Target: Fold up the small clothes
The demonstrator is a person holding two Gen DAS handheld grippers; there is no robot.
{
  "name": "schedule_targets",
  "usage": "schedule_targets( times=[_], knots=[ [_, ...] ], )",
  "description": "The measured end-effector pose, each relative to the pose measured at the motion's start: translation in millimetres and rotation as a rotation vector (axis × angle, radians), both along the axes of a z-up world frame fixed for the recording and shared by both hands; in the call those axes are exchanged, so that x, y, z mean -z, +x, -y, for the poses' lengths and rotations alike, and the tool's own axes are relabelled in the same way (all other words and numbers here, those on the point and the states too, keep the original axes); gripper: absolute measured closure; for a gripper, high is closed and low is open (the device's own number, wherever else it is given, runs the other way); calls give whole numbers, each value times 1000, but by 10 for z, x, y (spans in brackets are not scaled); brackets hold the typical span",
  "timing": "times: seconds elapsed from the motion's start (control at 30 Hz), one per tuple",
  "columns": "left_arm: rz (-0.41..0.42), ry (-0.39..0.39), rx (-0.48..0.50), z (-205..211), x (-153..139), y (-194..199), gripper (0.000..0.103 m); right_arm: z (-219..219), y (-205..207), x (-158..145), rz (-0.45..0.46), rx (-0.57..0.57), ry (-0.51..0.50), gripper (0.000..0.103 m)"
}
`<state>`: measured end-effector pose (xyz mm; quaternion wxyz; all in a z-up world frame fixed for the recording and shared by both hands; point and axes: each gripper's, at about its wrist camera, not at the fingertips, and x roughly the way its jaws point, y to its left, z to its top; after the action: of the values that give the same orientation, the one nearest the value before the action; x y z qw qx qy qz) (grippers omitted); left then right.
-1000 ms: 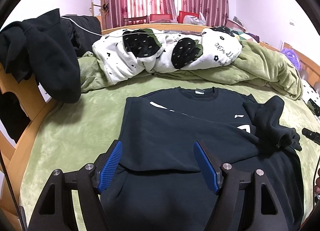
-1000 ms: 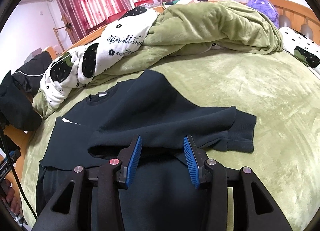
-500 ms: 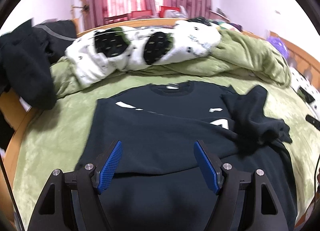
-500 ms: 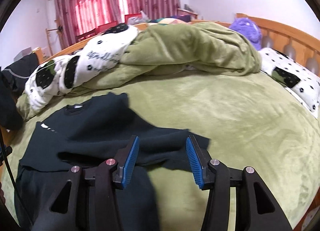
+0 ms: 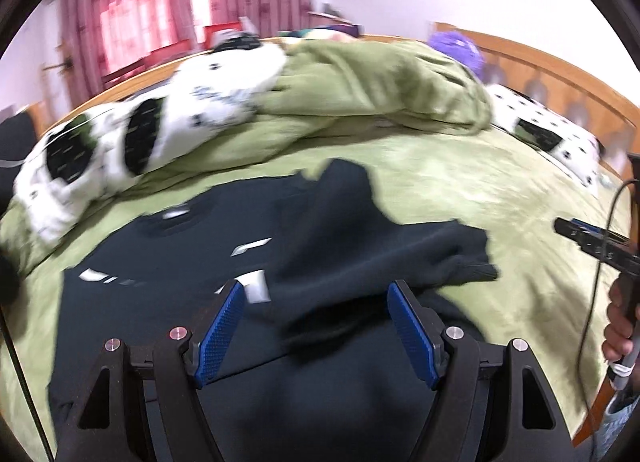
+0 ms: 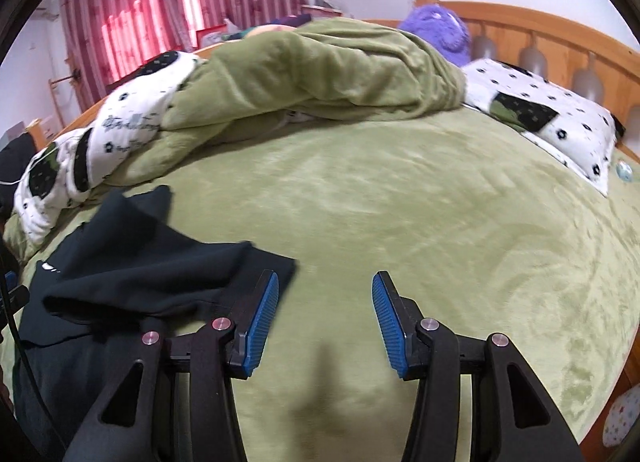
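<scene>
I hold my left gripper (image 5: pixel 316 326) over the dark sweatshirt (image 5: pixel 168 262), which lies spread on the green bed cover (image 5: pixel 460 190) toward the bed's near left side, collar toward the rumpled bedding at the far edge. My left jaws stand wide apart with only cloth below them, and their blue pads (image 5: pixel 219 328) press on nothing. One sleeve (image 5: pixel 400 250) is folded across the chest, its ribbed cuff ending just past the garment's right edge on the bare cover. White print shows on the chest, partly hidden by that sleeve. My right gripper (image 6: pixel 324 318) hangs over bare green cover to the right of the sweatshirt (image 6: pixel 120 274); its jaws are parted and empty, and the left finger sits just beside the sleeve's (image 6: pixel 224 266) cuff, though I cannot tell whether it touches it. In the left view my right hand (image 5: pixel 620 326) shows at the right edge, wrapped round the gripper's handle. Along the far edge lies a bunched green blanket (image 6: pixel 320 74) with a white patterned quilt (image 6: pixel 120 130) beside it, and a white patterned pillow (image 6: pixel 552 122) rests near the wooden headboard (image 6: pixel 560 34) at the far right corner.
</scene>
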<state>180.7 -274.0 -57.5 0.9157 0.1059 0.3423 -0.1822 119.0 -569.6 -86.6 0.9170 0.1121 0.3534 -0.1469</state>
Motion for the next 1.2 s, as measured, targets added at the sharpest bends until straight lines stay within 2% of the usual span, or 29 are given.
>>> schedule_targets(
  times=[0.1, 0.27, 0.63, 0.77, 0.8, 0.87, 0.9, 1.0, 1.2],
  knots=[
    [8, 37, 49, 417, 107, 45, 31, 166, -25, 78, -13, 19, -7, 55],
    [-10, 66, 87, 848, 321, 161, 31, 370, -34, 145, -5, 31, 43, 55],
    [-109, 65, 71, 1099, 825, 497, 31, 374, 106, 252, -16, -3, 58, 55],
    [-158, 46, 36, 1063, 976, 590, 56, 340, 150, 261, -15, -14, 56, 55],
    [-166, 37, 37, 1046, 995, 599, 70, 334, 158, 268, -15, -14, 54, 55],
    [-168, 14, 45, 1010, 982, 597, 90, 325, 182, 288, -21, -16, 56, 55],
    [-170, -10, 53, 982, 943, 586, 95, 325, 190, 298, -25, -17, 56, 55],
    [-138, -61, 44, 891, 780, 550, 97, 298, 220, 313, -31, -12, 54, 55],
    [-44, -73, -23, 559, 442, 460, 98, 177, 288, 302, -30, -16, 96, 55]
  ],
)
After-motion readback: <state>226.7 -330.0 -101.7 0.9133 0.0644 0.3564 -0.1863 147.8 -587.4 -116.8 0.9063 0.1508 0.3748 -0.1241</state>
